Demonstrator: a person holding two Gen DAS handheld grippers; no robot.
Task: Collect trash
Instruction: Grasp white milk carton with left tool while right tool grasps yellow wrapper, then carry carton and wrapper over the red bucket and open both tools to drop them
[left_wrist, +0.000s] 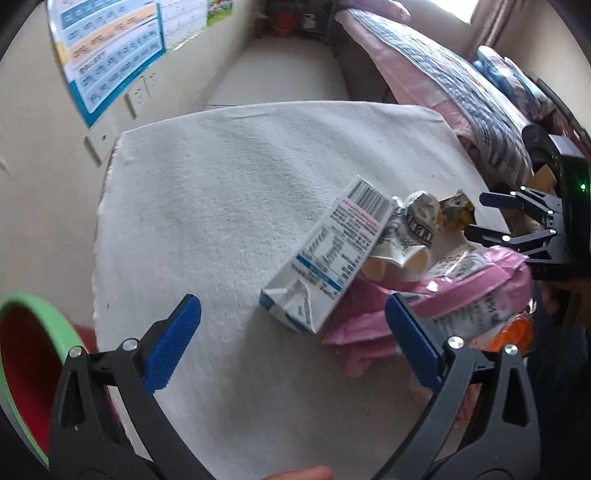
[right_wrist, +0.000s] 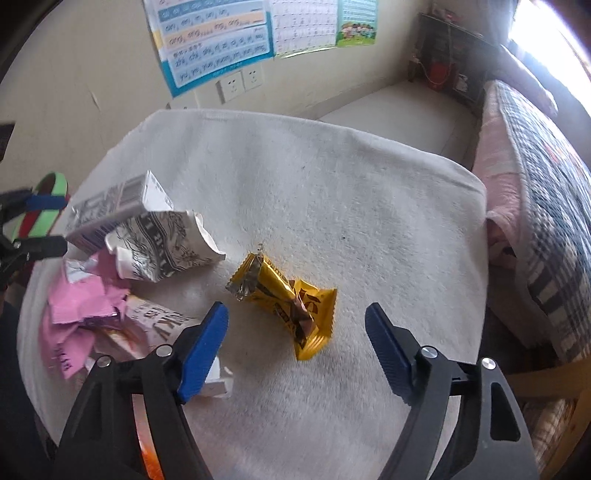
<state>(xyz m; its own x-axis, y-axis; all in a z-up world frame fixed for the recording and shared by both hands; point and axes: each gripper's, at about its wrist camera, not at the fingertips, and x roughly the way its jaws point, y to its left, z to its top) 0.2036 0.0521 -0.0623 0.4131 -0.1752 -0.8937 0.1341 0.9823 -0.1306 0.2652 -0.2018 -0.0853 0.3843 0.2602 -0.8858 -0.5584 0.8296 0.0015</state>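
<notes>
Jaws on both grippers are standing apart with nothing pinched between the blue pads. Going left to right: a green-rimmed bin with a red inside (left_wrist: 26, 354) is sitting off the left edge of the white towel-covered table (left_wrist: 229, 192). The left gripper (left_wrist: 293, 339) is hanging wide over the towel, angled down, and the white carton with the barcode (left_wrist: 328, 254) is lying just past its tips, flattened at one end and leaning on the rest of the pile. Right behind the carton, a crushed printed paper cup (left_wrist: 406, 236) is resting against it, and a crumpled pink plastic bag (left_wrist: 476, 291) is spreading out underneath and toward the near edge, with something orange (left_wrist: 517, 332) poking out below that I can't make out.

Moving on to the right wrist view, the yellow candy wrapper (right_wrist: 288, 302) is lying on bare towel, apart from the pile, twisted and torn open at one end. The right gripper (right_wrist: 295, 332) is hovering over it with the wrapper sitting just ahead of the gap, the pads not touching it. A bed with a checked quilt (right_wrist: 535, 206) is running along the right side.
</notes>
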